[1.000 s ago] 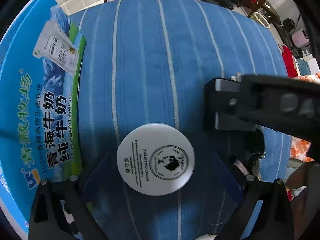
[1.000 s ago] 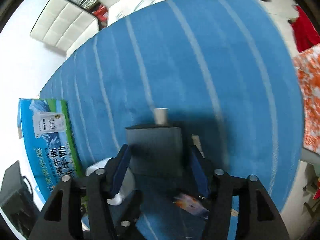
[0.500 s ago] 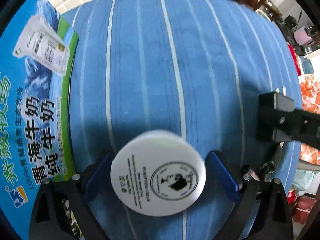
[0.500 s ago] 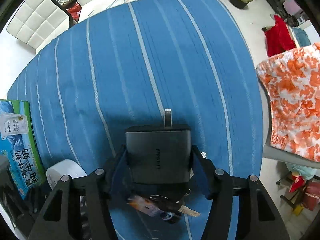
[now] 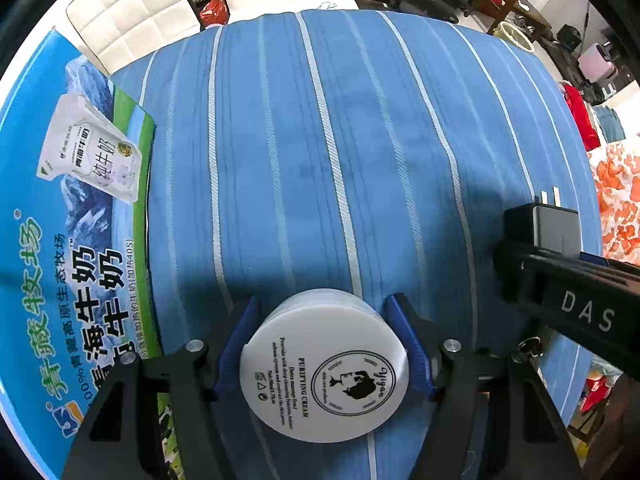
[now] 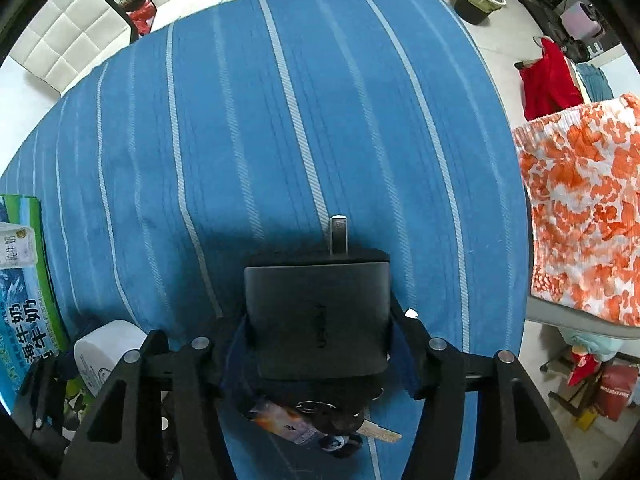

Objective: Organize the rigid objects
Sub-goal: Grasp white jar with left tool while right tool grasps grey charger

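My left gripper [image 5: 324, 340] is shut on a round white cream jar [image 5: 324, 372] with a printed lid, held above the blue striped cloth [image 5: 320, 140]. My right gripper [image 6: 318, 320] is shut on a black power adapter [image 6: 316, 316], its metal prongs pointing forward. The adapter also shows at the right of the left wrist view [image 5: 540, 224], held by the right gripper [image 5: 568, 280]. The jar shows low left in the right wrist view [image 6: 104, 348]. A bunch of keys with a tag [image 6: 320, 424] lies on the cloth under the right gripper.
A blue and green milk carton box [image 5: 68, 240] stands along the left side of the cloth, seen also in the right wrist view [image 6: 24, 300]. An orange-and-white floral fabric [image 6: 580, 220] lies off the right edge. White padded chairs [image 5: 132, 20] stand beyond the far edge.
My left gripper has closed on the jar and lifted it off the cloth. My right gripper with the adapter has moved right, away from the left gripper.
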The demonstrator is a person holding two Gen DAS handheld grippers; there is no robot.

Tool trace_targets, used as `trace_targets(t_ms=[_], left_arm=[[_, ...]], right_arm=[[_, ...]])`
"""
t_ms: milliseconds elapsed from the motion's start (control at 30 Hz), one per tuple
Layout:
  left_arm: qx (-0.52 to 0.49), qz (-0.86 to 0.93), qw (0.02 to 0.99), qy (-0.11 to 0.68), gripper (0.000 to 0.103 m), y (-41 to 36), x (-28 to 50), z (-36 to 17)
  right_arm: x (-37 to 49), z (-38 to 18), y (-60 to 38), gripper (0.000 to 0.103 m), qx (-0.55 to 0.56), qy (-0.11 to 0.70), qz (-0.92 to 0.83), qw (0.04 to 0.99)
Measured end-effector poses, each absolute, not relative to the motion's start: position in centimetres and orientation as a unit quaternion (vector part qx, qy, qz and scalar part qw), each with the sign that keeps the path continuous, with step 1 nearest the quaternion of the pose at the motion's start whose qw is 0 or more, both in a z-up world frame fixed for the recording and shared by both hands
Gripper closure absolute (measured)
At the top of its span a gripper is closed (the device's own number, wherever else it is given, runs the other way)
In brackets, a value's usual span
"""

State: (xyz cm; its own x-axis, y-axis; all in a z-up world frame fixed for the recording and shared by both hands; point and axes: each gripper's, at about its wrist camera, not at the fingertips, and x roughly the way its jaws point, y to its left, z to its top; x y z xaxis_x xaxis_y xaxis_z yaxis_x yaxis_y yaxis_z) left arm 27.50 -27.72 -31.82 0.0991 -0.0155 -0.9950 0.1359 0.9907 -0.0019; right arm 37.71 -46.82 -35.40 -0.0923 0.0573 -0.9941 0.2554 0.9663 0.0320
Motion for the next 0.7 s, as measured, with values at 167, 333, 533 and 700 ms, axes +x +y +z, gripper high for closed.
trace_targets(t_ms=[167, 333, 533, 700], left_arm=[[0.058, -0.051, 0.751, 0.656, 0.039, -27.7, 26.8, -30.2], [0.073, -0.053, 0.765, 0.638, 0.038, -27.3, 26.2, -28.6], [0.080, -0.063, 0.771, 0.628, 0.039, -27.2, 25.0, -28.1], [0.081, -0.072, 0.778, 0.618, 0.039, -27.0, 23.9, -26.5]], right_arm=[[36.2, -34.7, -46.1, 0.041, 0.106, 0.717, -0.069, 0.686], [34.6, -33.7, -45.5, 0.041, 0.095, 0.697, -0.062, 0.708], [32.8, -31.7, -45.2, 0.041, 0.093, 0.672, -0.058, 0.733], [31.5, -29.6, -45.1, 0.041, 0.102, 0.657, -0.056, 0.745]])
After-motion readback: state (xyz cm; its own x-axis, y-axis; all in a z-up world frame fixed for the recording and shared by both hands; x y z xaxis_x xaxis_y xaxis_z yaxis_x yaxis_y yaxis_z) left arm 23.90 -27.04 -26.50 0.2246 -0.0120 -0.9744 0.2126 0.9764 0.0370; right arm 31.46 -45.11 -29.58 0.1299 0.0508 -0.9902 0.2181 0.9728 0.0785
